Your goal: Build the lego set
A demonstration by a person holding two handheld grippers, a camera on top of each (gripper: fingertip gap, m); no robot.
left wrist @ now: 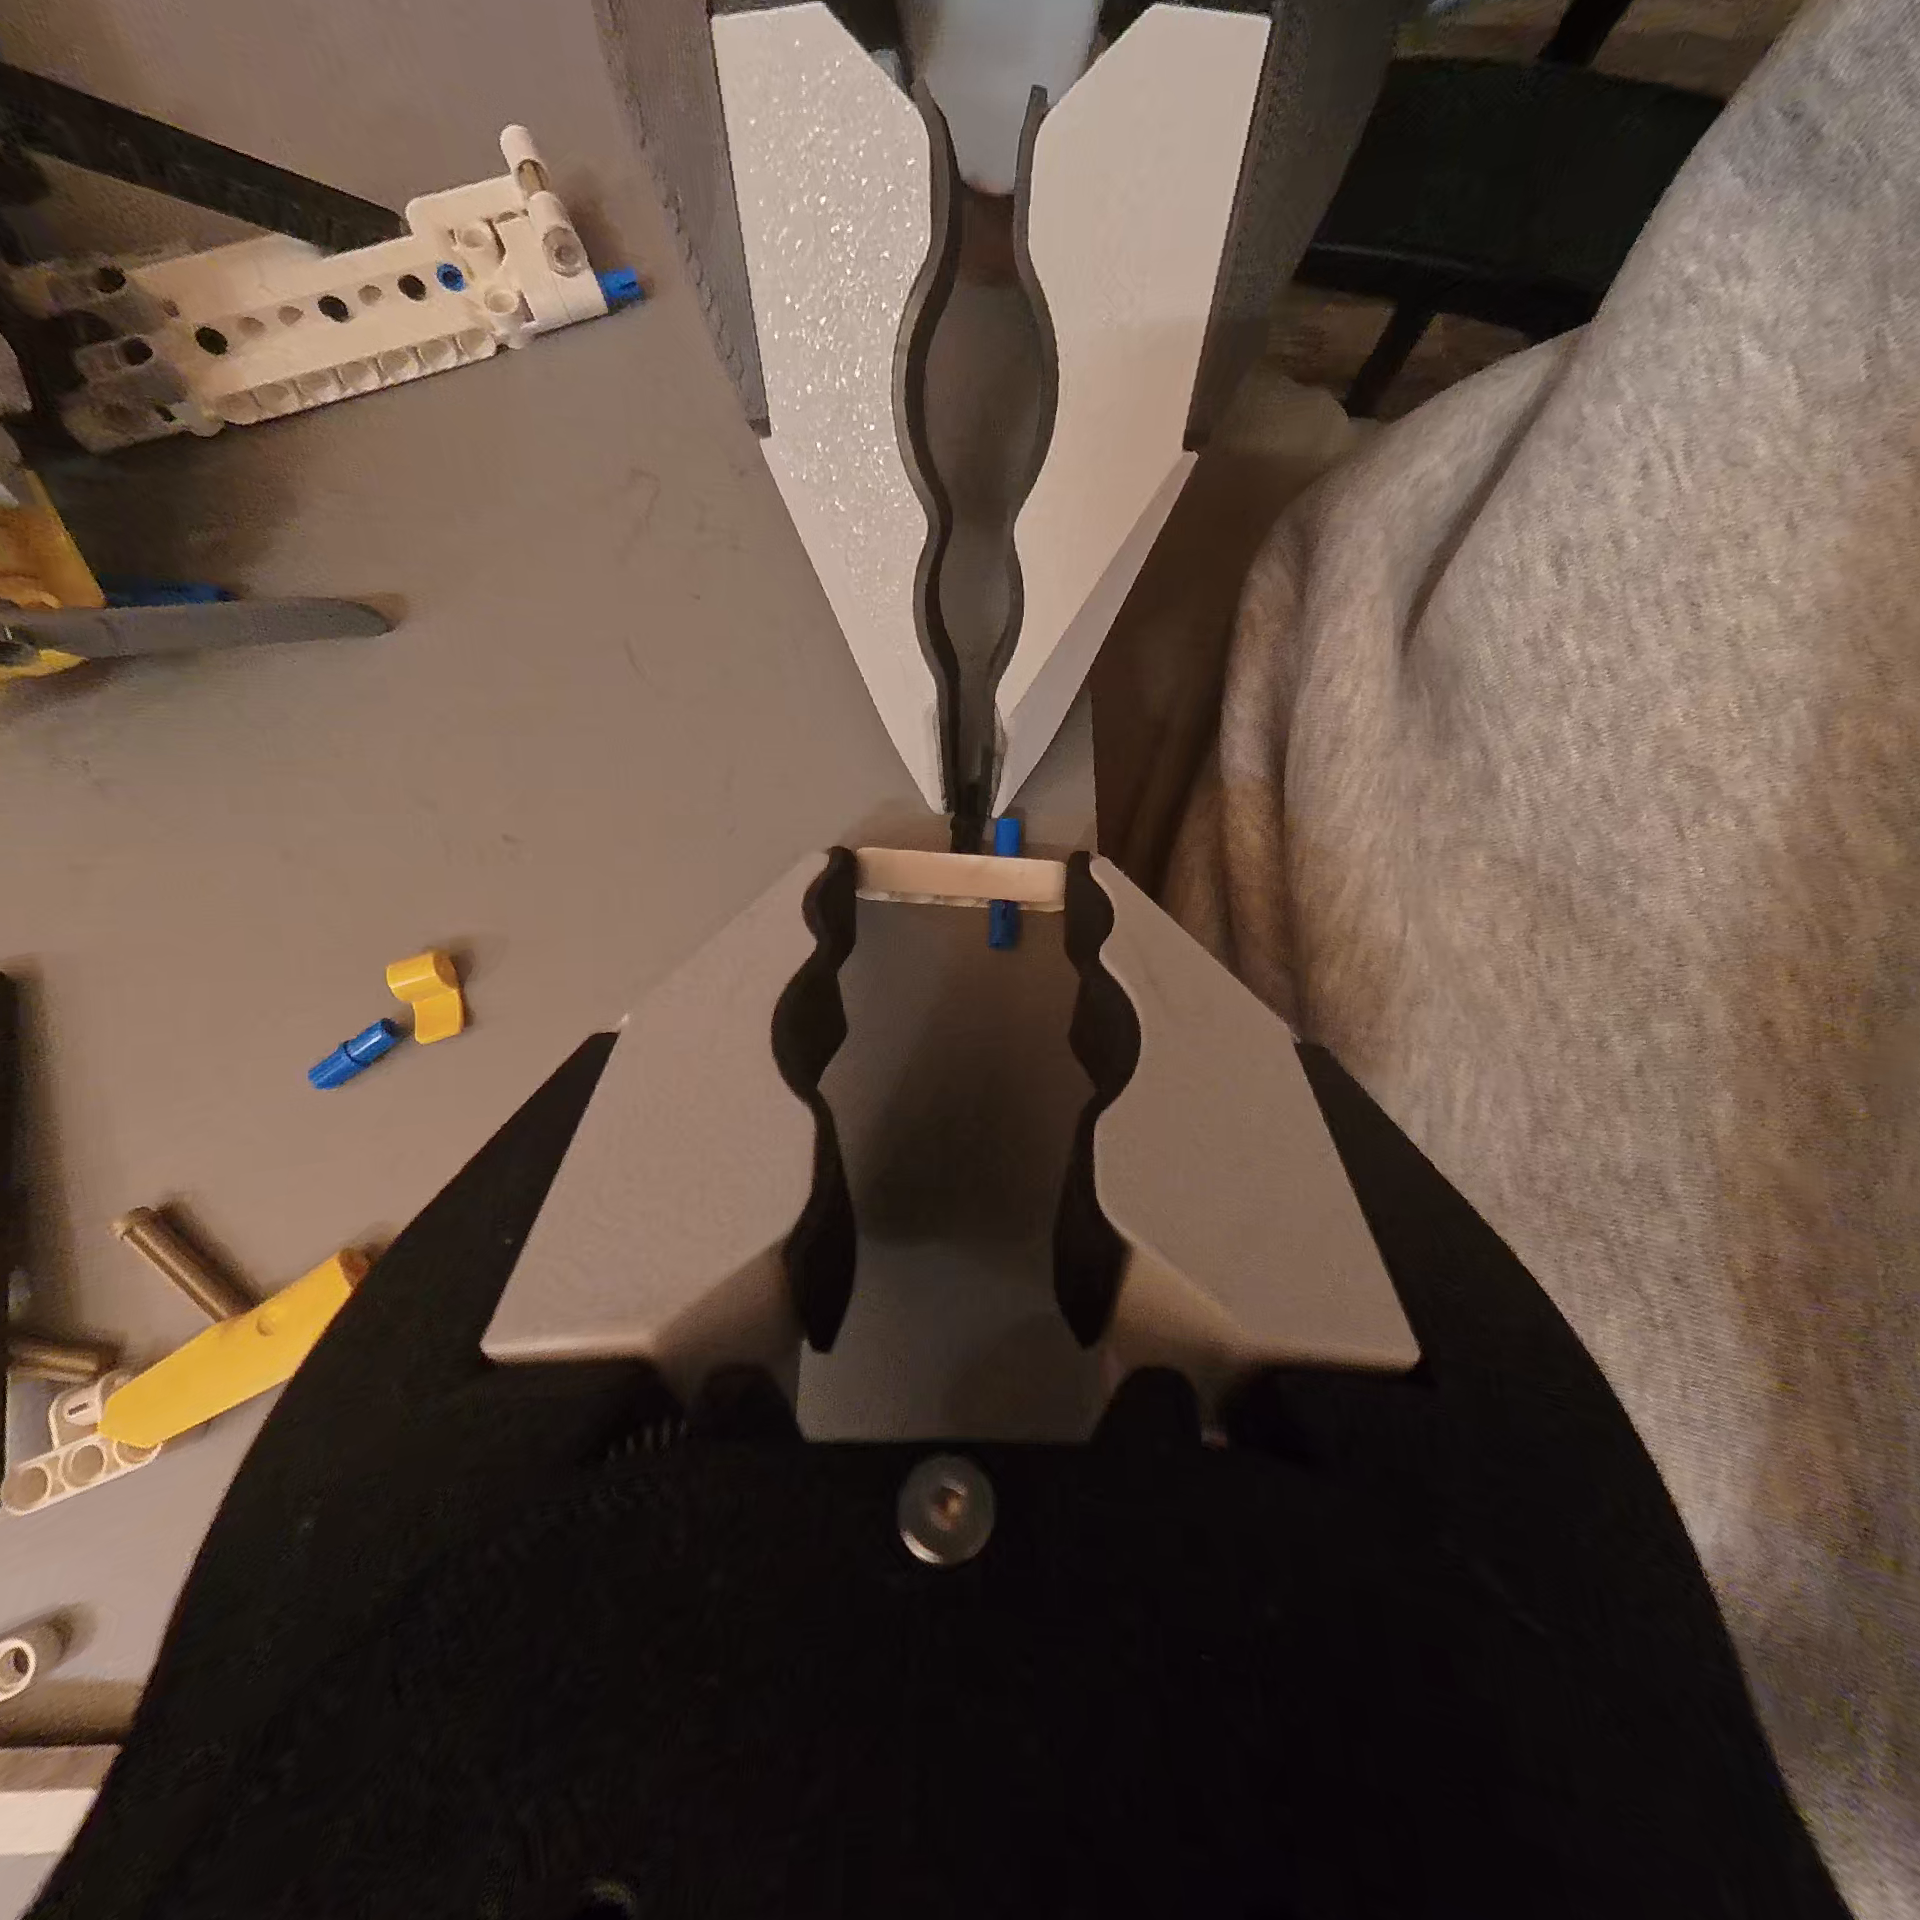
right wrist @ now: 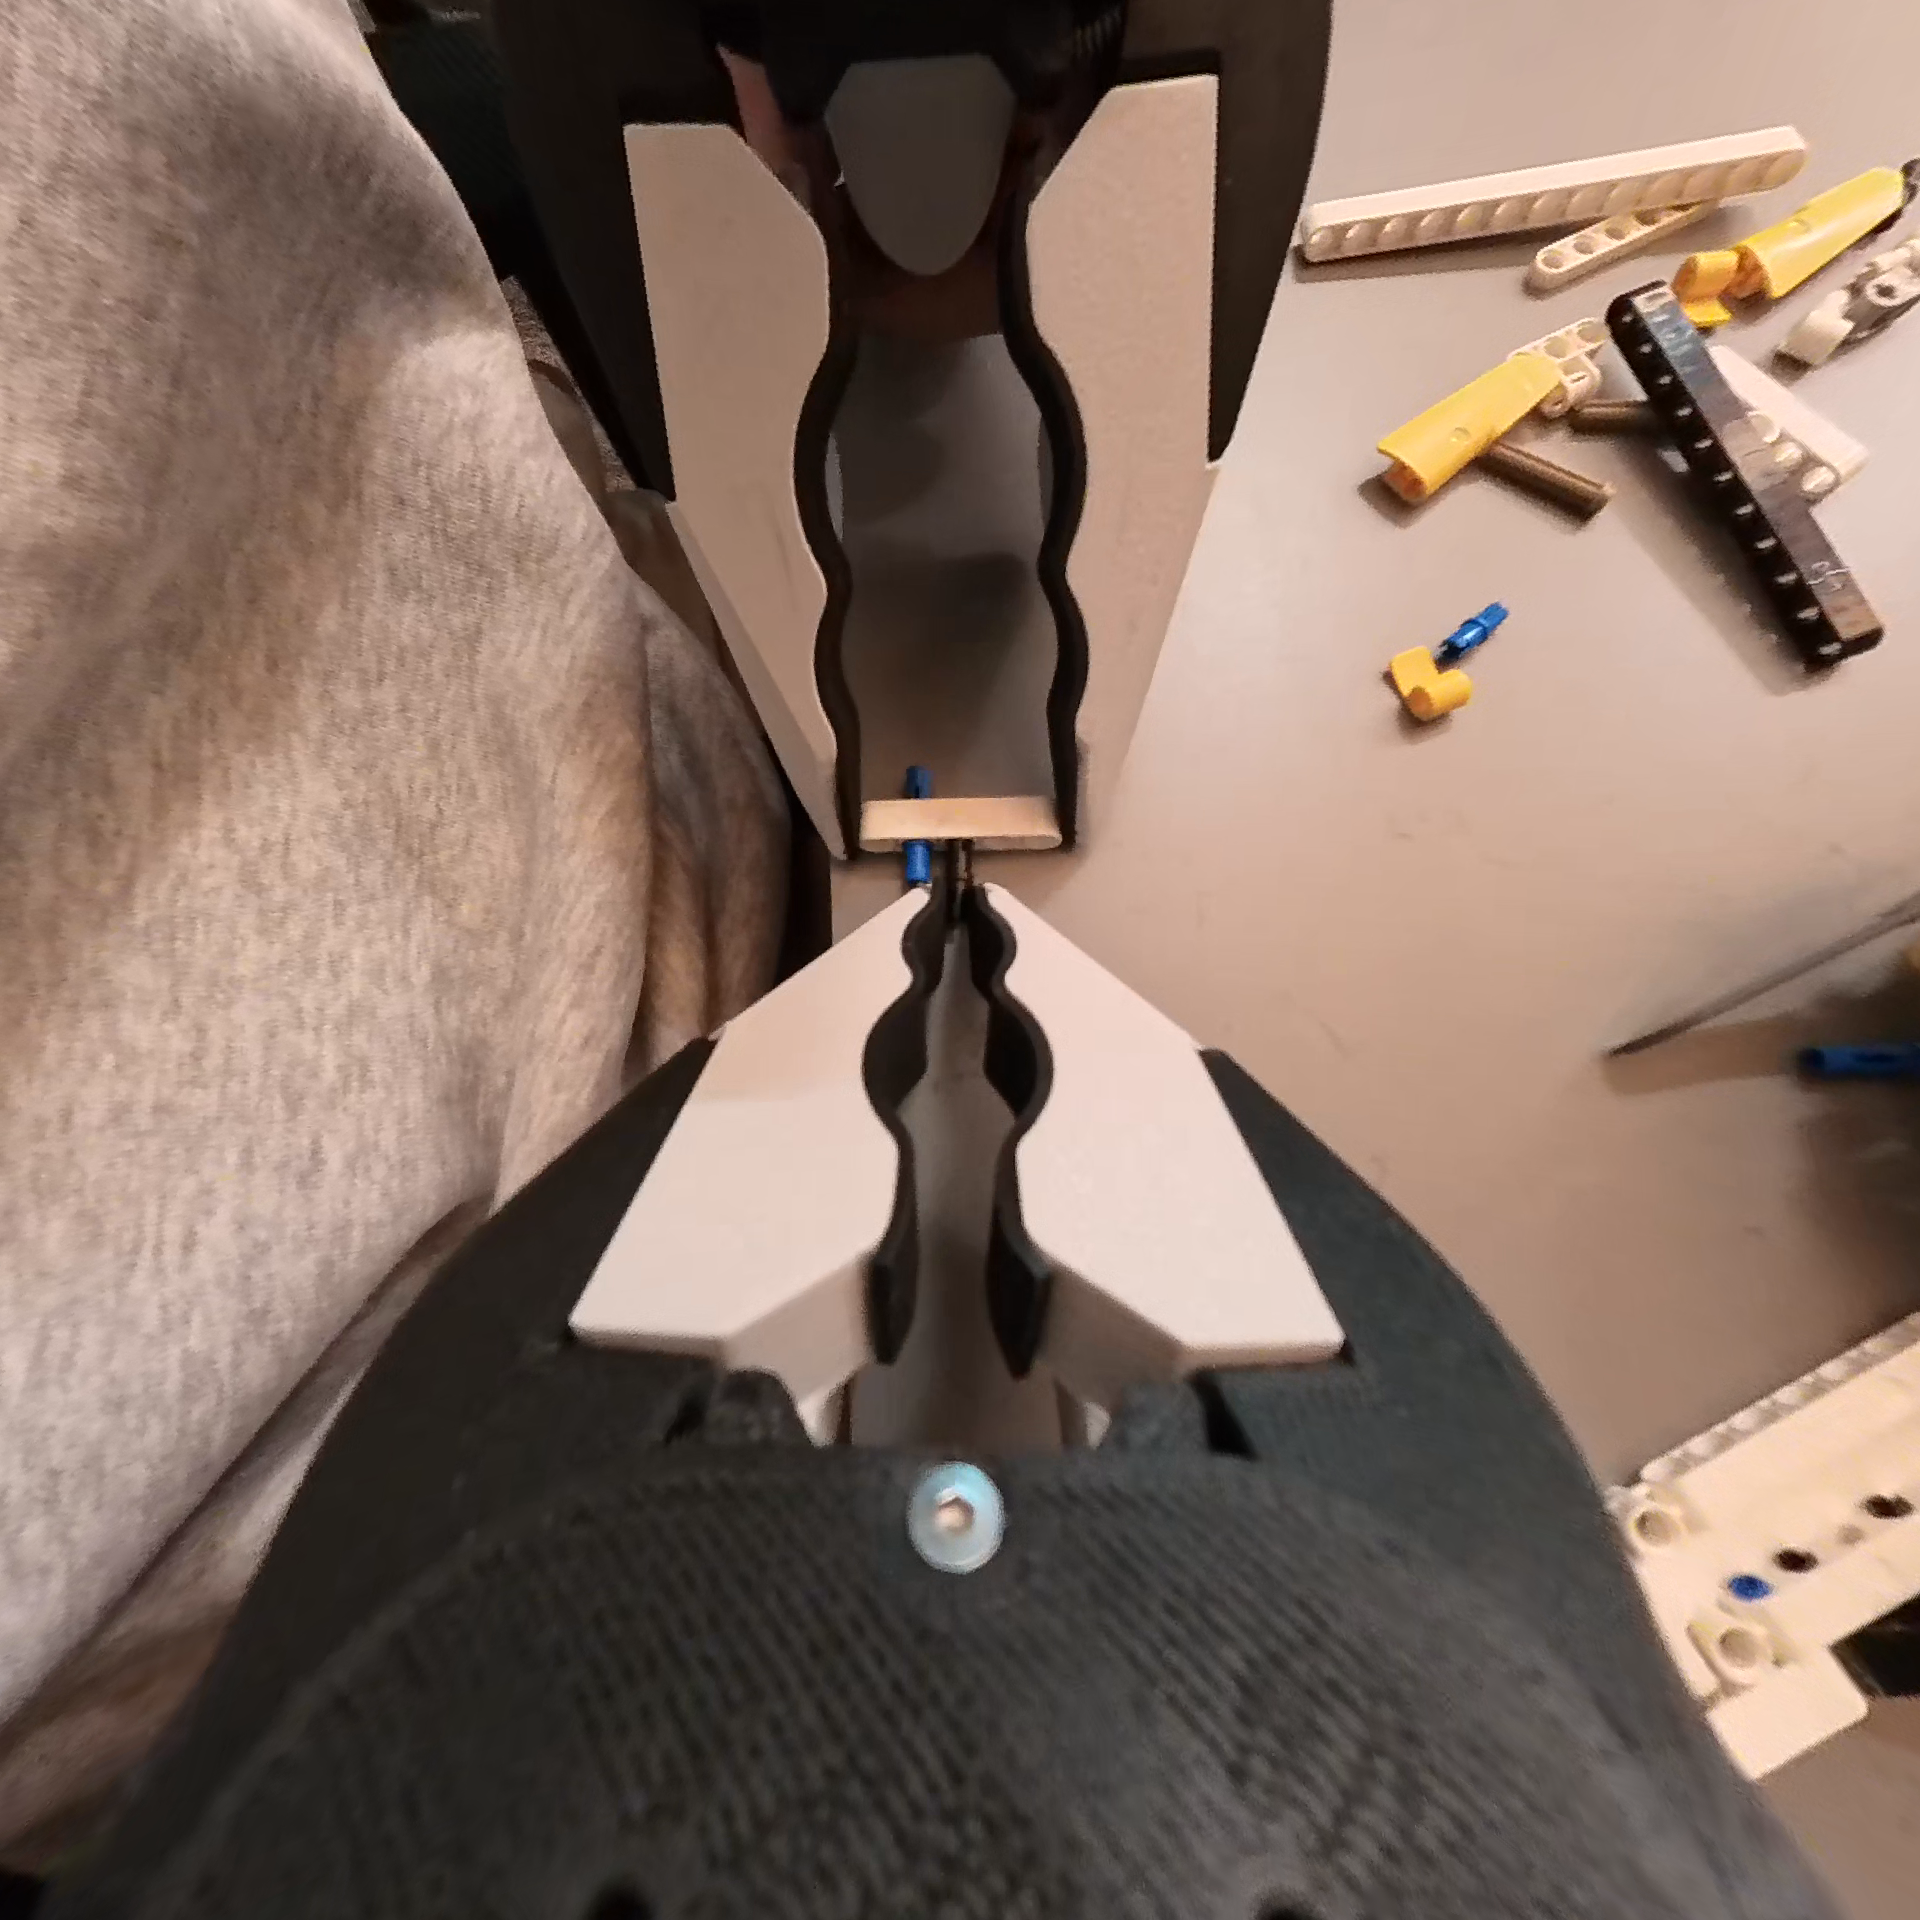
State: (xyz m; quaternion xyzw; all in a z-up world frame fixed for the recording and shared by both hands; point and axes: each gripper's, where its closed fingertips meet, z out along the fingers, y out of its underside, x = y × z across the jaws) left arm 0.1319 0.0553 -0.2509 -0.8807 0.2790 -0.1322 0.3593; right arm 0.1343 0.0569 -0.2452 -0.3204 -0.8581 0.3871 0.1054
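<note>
My left gripper [left wrist: 958,883] is shut on a short white beam [left wrist: 935,878], held crosswise between its fingertips above the grey table's edge. A blue pin [left wrist: 1004,883] sticks through the beam near its right end. My right gripper [right wrist: 951,906] is shut on a small black pin [right wrist: 954,873] and faces the left one tip to tip. The black pin's end is at the beam's face, beside the blue pin [right wrist: 915,831]. In the left wrist view the right gripper [left wrist: 971,800] comes in from above. The right wrist view shows the left gripper [right wrist: 961,831] and the beam [right wrist: 997,821] ahead.
A part-built white assembly [left wrist: 343,312] lies on the grey table [left wrist: 520,727]. Loose parts lie around: a yellow connector [left wrist: 426,992], a blue pin [left wrist: 353,1055], yellow panels [right wrist: 1475,416], a black beam [right wrist: 1745,478], a long white beam [right wrist: 1548,208]. A person's grey-clad leg [left wrist: 1558,935] is beside the grippers. The tips of both grippers are at nearly the same place.
</note>
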